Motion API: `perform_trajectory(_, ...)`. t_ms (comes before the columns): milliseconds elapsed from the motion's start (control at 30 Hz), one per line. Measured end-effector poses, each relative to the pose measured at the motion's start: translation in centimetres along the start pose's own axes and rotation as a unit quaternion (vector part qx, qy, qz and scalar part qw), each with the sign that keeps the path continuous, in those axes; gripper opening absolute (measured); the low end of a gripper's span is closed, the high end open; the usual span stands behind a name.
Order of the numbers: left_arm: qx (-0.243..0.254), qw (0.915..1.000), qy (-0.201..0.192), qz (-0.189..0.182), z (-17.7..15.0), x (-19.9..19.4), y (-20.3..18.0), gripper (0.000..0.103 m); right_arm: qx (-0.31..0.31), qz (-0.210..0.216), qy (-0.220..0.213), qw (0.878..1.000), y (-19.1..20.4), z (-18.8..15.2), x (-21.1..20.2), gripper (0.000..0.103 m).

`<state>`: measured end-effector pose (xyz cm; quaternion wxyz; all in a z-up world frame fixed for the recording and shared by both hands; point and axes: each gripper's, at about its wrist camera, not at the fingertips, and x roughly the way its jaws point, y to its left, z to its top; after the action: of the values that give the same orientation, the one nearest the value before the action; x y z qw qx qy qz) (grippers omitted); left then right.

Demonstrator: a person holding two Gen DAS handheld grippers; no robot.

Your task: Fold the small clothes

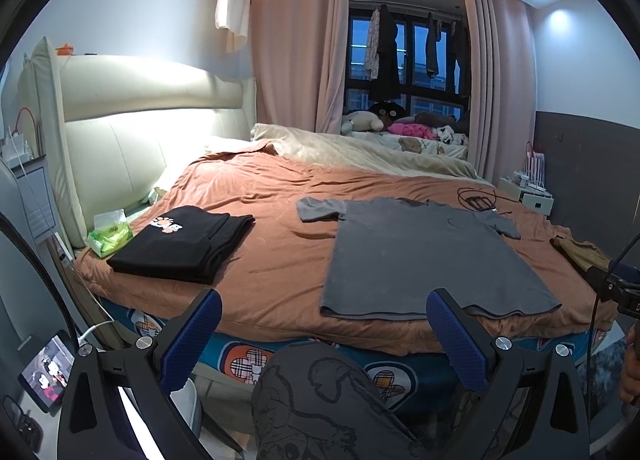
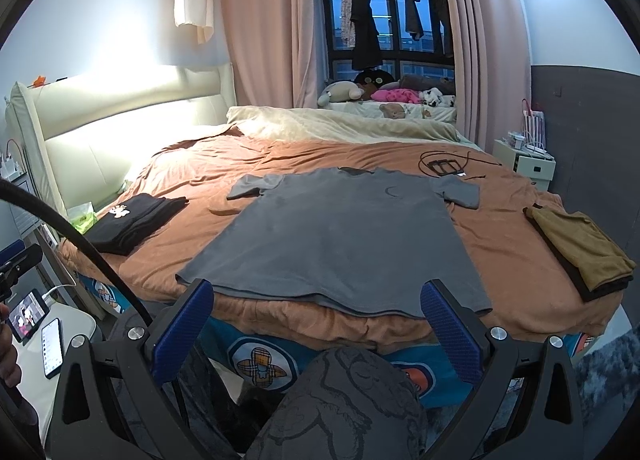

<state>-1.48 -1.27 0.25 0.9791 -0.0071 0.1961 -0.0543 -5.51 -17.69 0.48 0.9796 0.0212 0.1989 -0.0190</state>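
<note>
A grey T-shirt point(image 1: 424, 252) point(image 2: 340, 240) lies spread flat on the brown bedcover point(image 1: 272, 260) point(image 2: 500, 228), hem toward me, both sleeves out. My left gripper point(image 1: 324, 324) is open, held just short of the bed's near edge, left of the hem's middle. My right gripper point(image 2: 316, 320) is open too, in front of the hem, with nothing between its blue pads point(image 2: 452, 332). A folded black garment with a paw print point(image 1: 184, 244) point(image 2: 136, 220) lies to the left. A folded mustard garment point(image 2: 580, 248) point(image 1: 580, 252) lies to the right.
A person's knee in patterned grey trousers point(image 1: 320, 400) point(image 2: 352, 408) sits below each gripper. A green tissue pack point(image 1: 110, 234) lies by the headboard. A black cable and frame point(image 2: 444, 166) rest beyond the shirt. A tablet point(image 2: 26, 314) and phone point(image 2: 52, 348) sit at the left.
</note>
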Motion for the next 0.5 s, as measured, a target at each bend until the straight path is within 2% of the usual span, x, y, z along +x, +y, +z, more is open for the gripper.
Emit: perform_trajectory(500, -0.005, 1.0, -0.007, -0.001, -0.05, -0.69, 0.71, 0.103, 0.005, -0.005, 0.001, 1.0, 0.16, -0.02, -0.25, 0.103)
